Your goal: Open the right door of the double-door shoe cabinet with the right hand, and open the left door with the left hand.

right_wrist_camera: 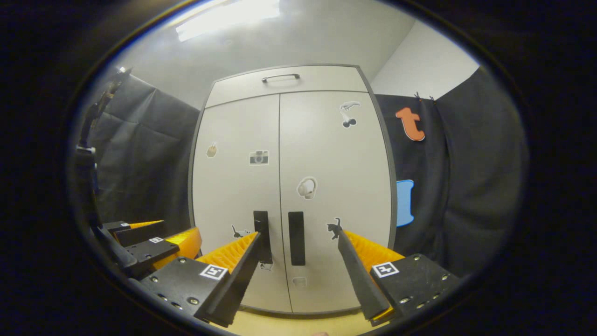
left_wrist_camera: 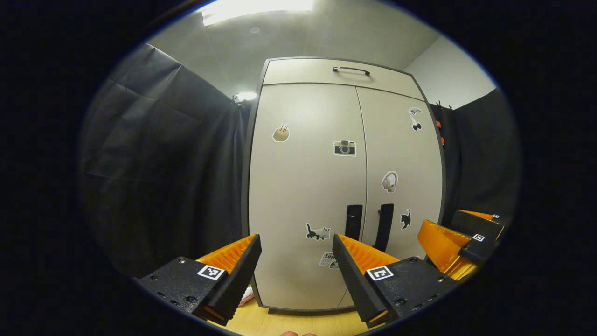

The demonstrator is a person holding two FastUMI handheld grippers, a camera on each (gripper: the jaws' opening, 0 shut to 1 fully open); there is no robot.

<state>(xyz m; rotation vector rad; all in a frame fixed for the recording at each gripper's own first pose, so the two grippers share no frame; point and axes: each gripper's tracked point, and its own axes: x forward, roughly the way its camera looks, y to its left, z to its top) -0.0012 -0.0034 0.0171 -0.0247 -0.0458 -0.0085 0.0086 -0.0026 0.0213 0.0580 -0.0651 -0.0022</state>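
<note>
A pale double-door shoe cabinet (left_wrist_camera: 326, 186) (right_wrist_camera: 289, 186) stands ahead with both doors closed and small stickers on them. The left door's dark handle (left_wrist_camera: 353, 222) (right_wrist_camera: 262, 235) and the right door's dark handle (left_wrist_camera: 384, 227) (right_wrist_camera: 296, 238) run upright beside the centre seam. My left gripper (left_wrist_camera: 296, 239) is open a short way in front of the left door, holding nothing. My right gripper (right_wrist_camera: 298, 235) is open too, short of the doors, with the right handle showing between its fingers. The right gripper (left_wrist_camera: 459, 240) also appears at the lower right of the left gripper view, and the left gripper (right_wrist_camera: 154, 242) at the lower left of the right gripper view.
A top drawer with a curved dark handle (left_wrist_camera: 350, 70) (right_wrist_camera: 280, 77) sits above the doors. Black cloth walls (left_wrist_camera: 163, 163) (right_wrist_camera: 457, 177) flank the cabinet on both sides. The cabinet stands on a light wooden surface (left_wrist_camera: 289, 322).
</note>
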